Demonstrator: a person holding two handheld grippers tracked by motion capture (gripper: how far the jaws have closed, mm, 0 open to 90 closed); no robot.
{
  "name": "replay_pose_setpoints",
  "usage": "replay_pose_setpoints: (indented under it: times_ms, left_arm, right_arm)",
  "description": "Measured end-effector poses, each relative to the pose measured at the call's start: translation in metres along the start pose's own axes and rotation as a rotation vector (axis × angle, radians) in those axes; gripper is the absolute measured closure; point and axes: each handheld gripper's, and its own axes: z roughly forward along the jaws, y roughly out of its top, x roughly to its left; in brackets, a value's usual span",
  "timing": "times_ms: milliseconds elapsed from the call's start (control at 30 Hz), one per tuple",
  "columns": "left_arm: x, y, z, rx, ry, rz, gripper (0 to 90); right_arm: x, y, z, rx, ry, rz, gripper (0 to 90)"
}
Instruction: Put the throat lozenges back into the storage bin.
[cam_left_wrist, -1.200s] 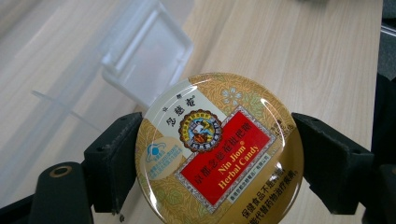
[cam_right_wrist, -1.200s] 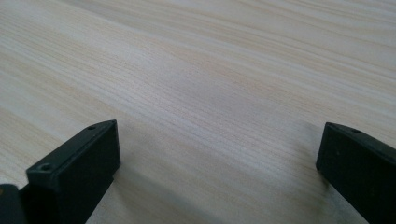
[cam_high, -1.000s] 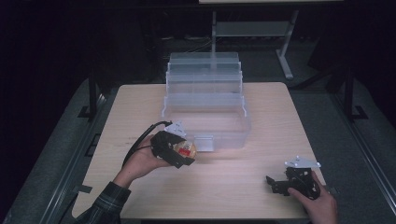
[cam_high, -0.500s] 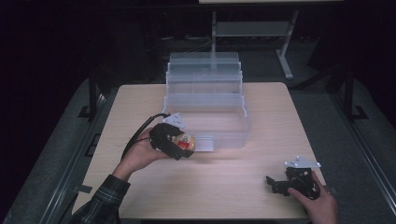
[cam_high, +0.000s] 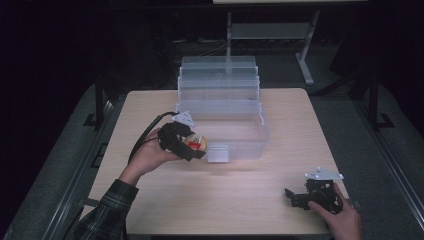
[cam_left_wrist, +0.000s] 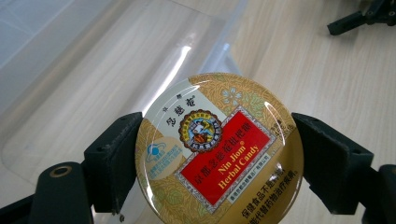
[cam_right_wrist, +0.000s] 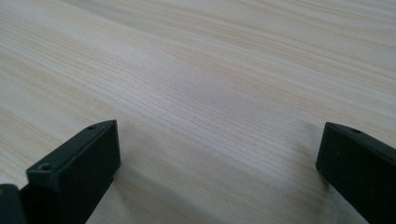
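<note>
From above, the left gripper (cam_high: 192, 145) is a dark lump in the hand with a spot of gold and red in it, held at the near left corner of the clear bin (cam_high: 250, 145). The left gripper view gives the detail: its jaws clamp a round tin (cam_left_wrist: 219, 149) by opposite edges, lid facing the camera, with a red "Nin Jiom Herbal Candy" label. A round tin has no long axis; the label runs slantwise, climbing to the right in that view. Behind it lie the bin's clear wall and the table (cam_left_wrist: 327, 70).

The right gripper (cam_high: 305, 196) rests near the table's front right corner. From above its gap is hard to judge, but the right gripper view shows the jaws set wide apart with bare wood between them.

Since a second ago, the left hand has carried the tin up and closer to the bin; the right gripper has stayed put.
</note>
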Motion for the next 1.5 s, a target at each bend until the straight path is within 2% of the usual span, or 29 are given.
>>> replay_pose_setpoints:
  times_ms: [333,533,1067,1500]
  left_arm:
    - [0.014,0.006,-0.002,0.004,0.021,-0.015,19.6]
    - [0.022,0.007,-0.003,-0.009,0.032,-0.039,19.7]
    - [0.043,0.0,0.003,-0.002,0.073,-0.103,19.6]
    - [0.059,-0.006,0.005,0.006,0.13,-0.163,19.7]
  right_arm:
    - [0.0,0.0,0.0,0.0,-0.001,0.0,0.0]
    - [0.0,0.0,0.0,0.0,-0.002,0.0,0.0]
    - [0.0,0.0,0.0,0.0,-0.001,-0.001,0.0]
    - [0.0,0.0,0.0,0.0,-0.001,0.0,0.0]
